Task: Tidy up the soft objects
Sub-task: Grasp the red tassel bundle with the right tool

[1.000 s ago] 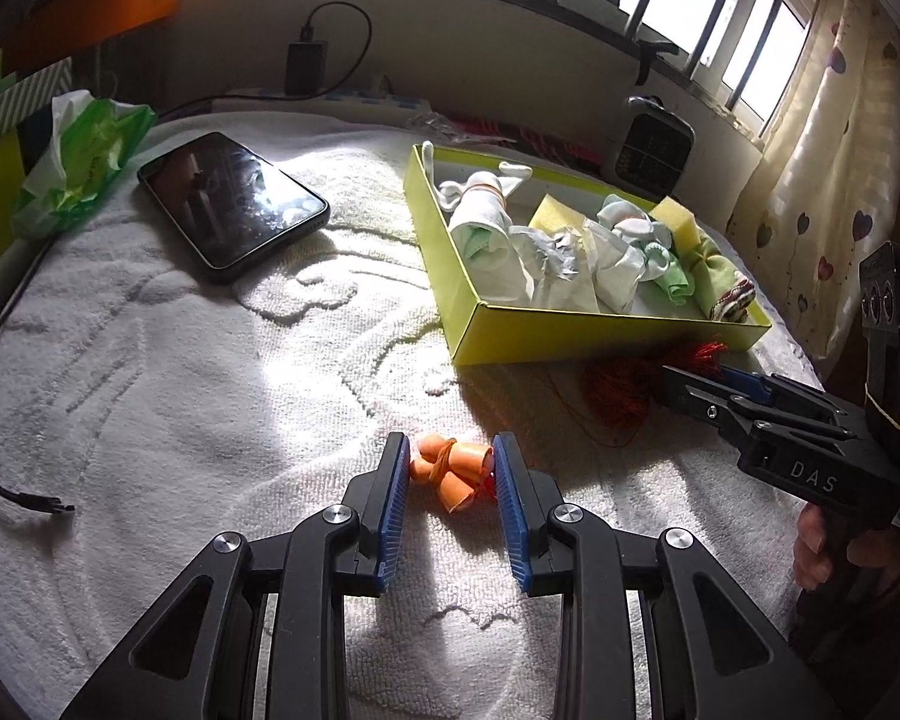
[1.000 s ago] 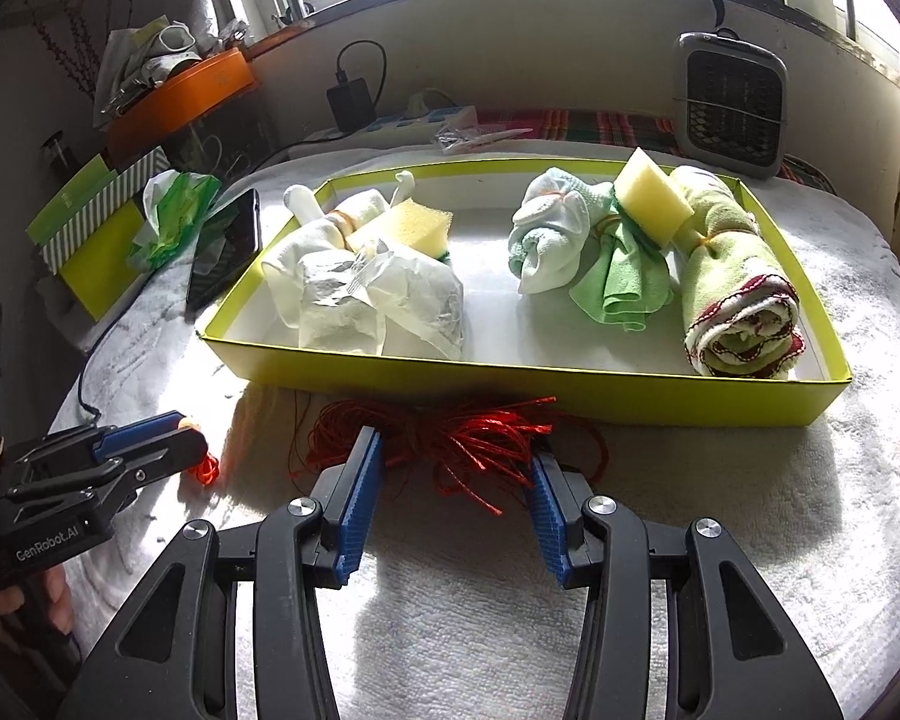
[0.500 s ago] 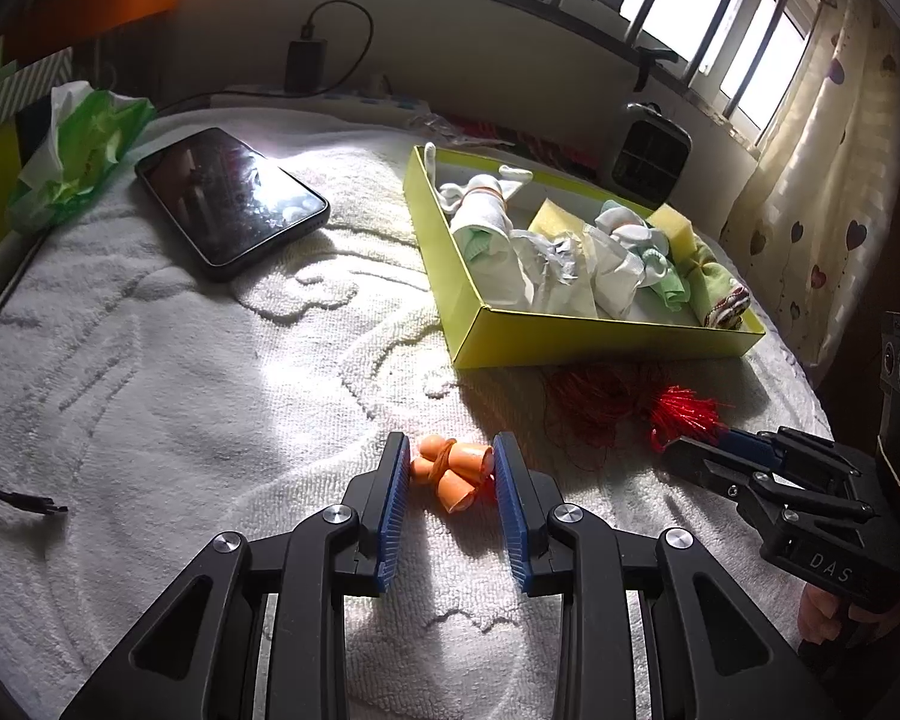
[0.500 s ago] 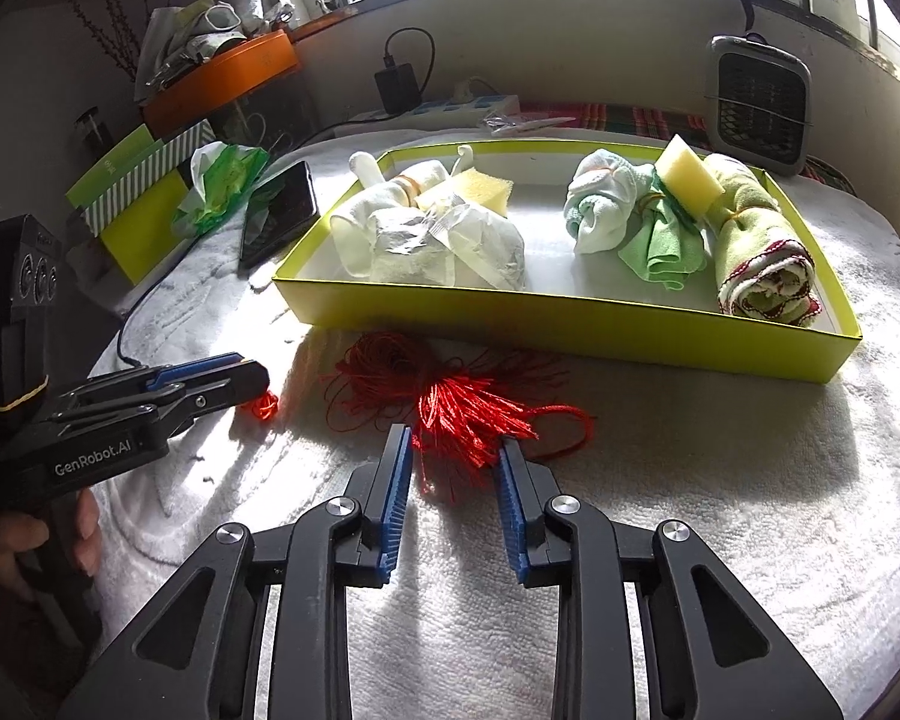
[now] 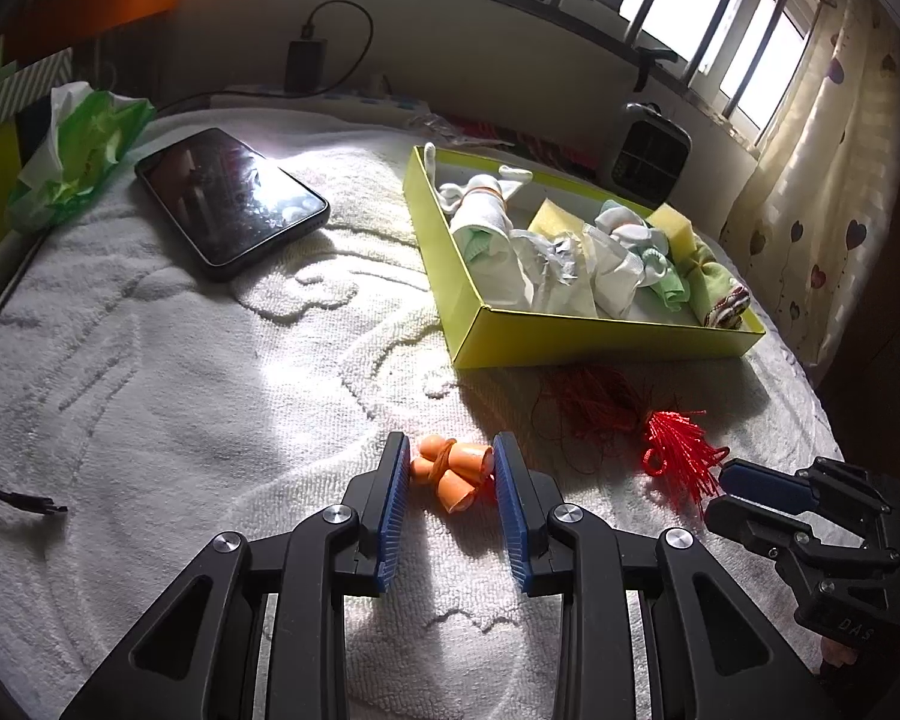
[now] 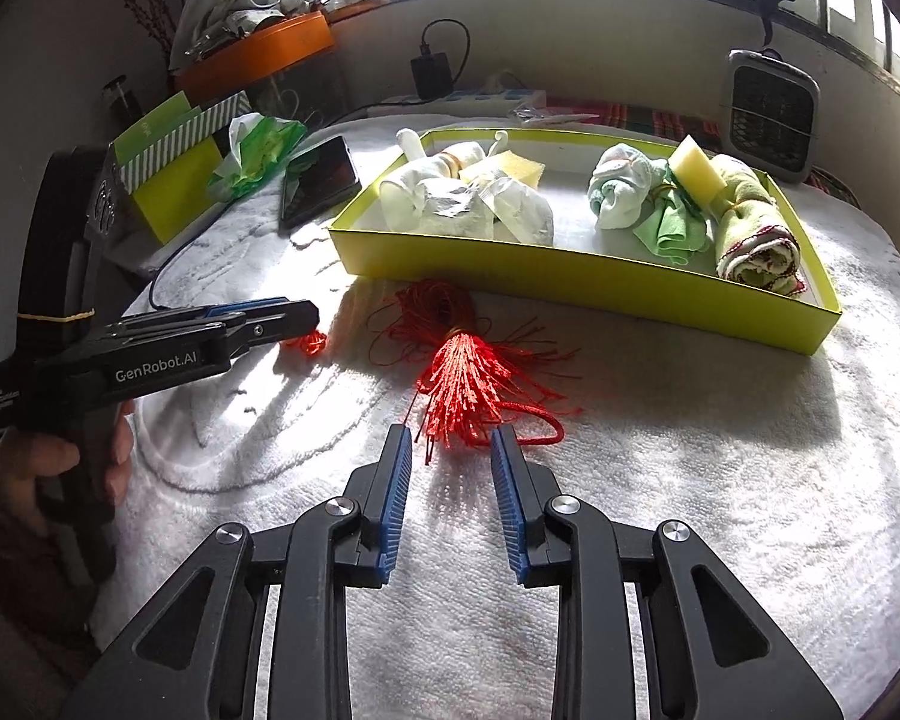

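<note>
Below the yellow box, on the white towel, lie the two loose items. My left gripper pinches the orange bundle: both blue pads touch its sides, a short way in front of the box's near left corner. My right gripper has just been closing, and its jaws now stand narrowly apart. The red tassel fans out just ahead of the fingertips, a few fringe ends reaching between them; I cannot tell whether the pads press on any strand. The tassel's coiled cord lies against the box's near wall. Inside the box, white cloth rolls and a sponge fill the left half; a pale blue roll, a green cloth, a second sponge and a rolled towel fill the right half. Left of the box lies a phone.
</note>
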A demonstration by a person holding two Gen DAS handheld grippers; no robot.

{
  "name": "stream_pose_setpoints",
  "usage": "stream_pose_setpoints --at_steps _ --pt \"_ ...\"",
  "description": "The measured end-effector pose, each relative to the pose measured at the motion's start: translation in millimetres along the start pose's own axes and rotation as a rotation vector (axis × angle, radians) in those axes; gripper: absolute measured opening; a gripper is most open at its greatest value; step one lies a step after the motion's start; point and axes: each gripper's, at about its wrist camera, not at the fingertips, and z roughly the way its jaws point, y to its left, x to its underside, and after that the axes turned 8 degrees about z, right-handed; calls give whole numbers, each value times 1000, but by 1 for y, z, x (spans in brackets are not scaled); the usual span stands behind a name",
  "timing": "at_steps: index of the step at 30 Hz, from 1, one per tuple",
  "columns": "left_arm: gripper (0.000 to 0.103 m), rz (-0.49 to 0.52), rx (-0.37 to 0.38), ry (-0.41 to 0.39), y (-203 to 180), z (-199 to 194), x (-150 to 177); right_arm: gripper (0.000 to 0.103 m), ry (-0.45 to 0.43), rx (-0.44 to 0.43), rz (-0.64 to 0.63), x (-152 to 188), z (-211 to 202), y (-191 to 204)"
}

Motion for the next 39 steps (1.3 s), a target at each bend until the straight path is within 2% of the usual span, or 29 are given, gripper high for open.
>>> stream_pose_setpoints --at_steps 5,9,21,31,34,37,39 --pt "27 2 -2 0 0 0 0 29 -48 25 -31 -6 -7 -4" --pt "27 -1 1 -1 0 0 0 45 -68 33 -31 -16 2 -3" --pt "27 6 -5 0 -1 1 0 45 -8 12 -71 -31 36 6" --pt "27 5 -5 0 -1 1 0 45 2 59 -115 -28 44 14" --pt "27 6 -6 0 -1 1 0 43 1 65 -107 -28 45 13" --pt "27 7 -7 0 -1 2 0 31 -4 76 -102 -27 43 12" --pt "27 9 -9 0 -1 2 0 27 -5 74 -100 -27 43 11"
